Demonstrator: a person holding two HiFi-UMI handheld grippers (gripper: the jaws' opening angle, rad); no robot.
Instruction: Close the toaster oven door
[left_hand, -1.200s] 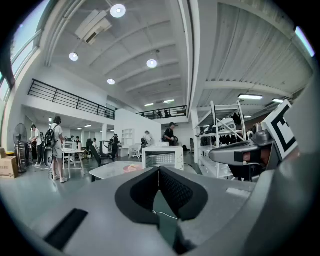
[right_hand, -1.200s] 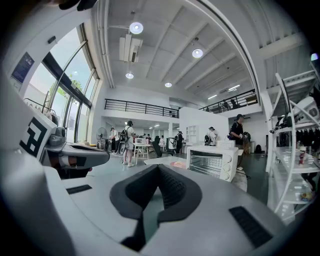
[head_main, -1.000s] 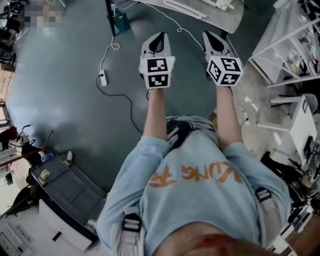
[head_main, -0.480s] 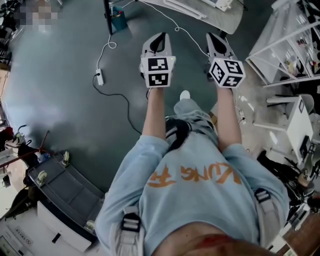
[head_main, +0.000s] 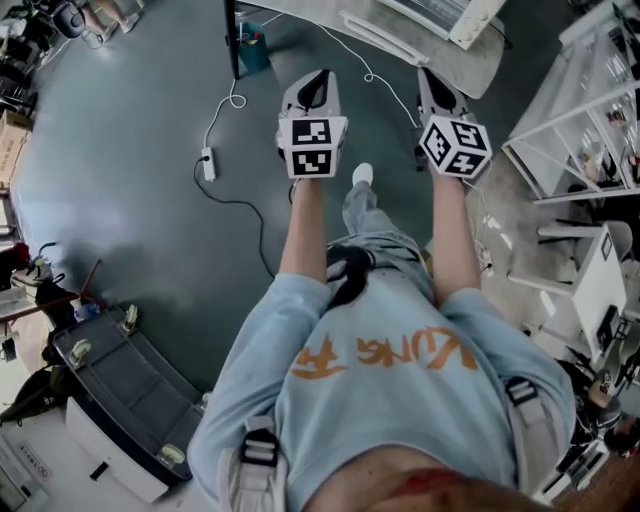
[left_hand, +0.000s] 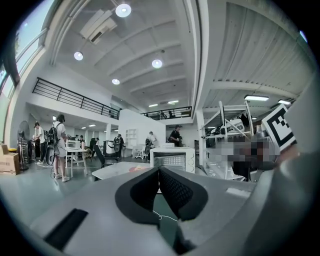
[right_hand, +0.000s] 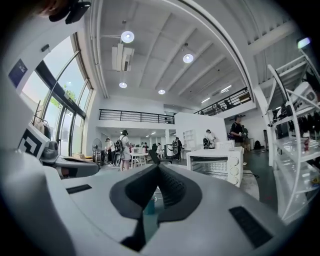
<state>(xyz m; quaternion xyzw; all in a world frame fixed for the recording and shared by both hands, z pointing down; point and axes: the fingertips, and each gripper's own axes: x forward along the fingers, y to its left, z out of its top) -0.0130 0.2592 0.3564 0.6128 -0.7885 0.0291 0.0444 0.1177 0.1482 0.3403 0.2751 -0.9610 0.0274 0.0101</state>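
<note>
The head view looks steeply down from above the person, past the forearms to the left gripper (head_main: 318, 80), the right gripper (head_main: 433, 78) and the floor (head_main: 130, 150). Each gripper view sits just behind its own jaws and faces level across the hall. Both share the distant white toaster oven (left_hand: 172, 159). The left gripper view also catches the right gripper's marker cube (left_hand: 280, 127) at its right edge.

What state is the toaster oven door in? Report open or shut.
Looks open: in the right gripper view the toaster oven shows a bare dark cavity and rack across its front. Too distant to be sure.
</note>
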